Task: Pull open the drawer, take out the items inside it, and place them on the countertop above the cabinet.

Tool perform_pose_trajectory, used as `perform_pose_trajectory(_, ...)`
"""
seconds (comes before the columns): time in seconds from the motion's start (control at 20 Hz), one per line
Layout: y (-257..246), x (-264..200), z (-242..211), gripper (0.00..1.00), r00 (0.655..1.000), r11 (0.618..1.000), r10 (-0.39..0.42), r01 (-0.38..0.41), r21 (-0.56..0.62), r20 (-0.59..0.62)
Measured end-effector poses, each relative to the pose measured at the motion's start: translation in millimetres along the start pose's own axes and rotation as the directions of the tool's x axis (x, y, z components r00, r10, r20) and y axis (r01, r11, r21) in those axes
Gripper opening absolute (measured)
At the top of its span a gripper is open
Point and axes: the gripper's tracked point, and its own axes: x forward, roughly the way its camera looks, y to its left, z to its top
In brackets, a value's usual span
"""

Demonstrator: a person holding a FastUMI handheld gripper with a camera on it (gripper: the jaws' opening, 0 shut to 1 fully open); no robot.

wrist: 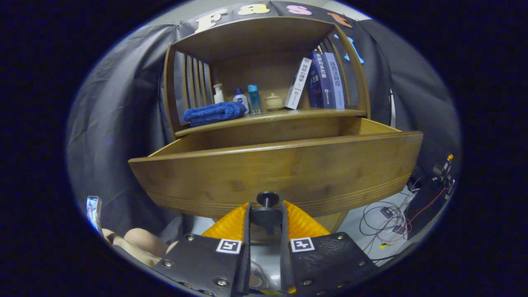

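The wooden drawer [288, 169] stands pulled out from the cabinet, its front panel wide before me. A black knob [267, 199] sticks out from the lower middle of that panel. My gripper [267, 212] is shut on the knob, with the orange fingers [231, 225] pressing on it from both sides. The drawer's inside is hidden behind its front panel. Above the drawer runs the countertop [313, 112], a wooden shelf board under a hutch.
On the countertop sit a folded blue towel [214, 112], three small bottles [241, 99], a small lidded jar [274, 101] and several leaning books [321, 80]. Cables [392, 218] lie on the floor at the right. A person's hand [136, 243] with a phone [93, 211] is at the lower left.
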Motion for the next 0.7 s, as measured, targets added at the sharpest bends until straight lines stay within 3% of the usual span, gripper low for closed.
perform_pose_trajectory(0.25, 1, -6, -1, 0.29, 1.000, 1.000, 0.010, -0.010, -0.015, -0.001)
perform_pose_trajectory(0.4, 1, -8, -2, 0.35, 1.000, 1.000, 0.019, -0.019, -0.004, -0.016)
perform_pose_trajectory(0.45, 0, -10, 0, 0.41, 1.000, 1.000, 0.022, -0.022, 0.006, -0.014)
perform_pose_trajectory(0.7, -2, -22, 1, 0.40, 1.000, 1.000, 0.004, -0.003, 0.017, -0.016)
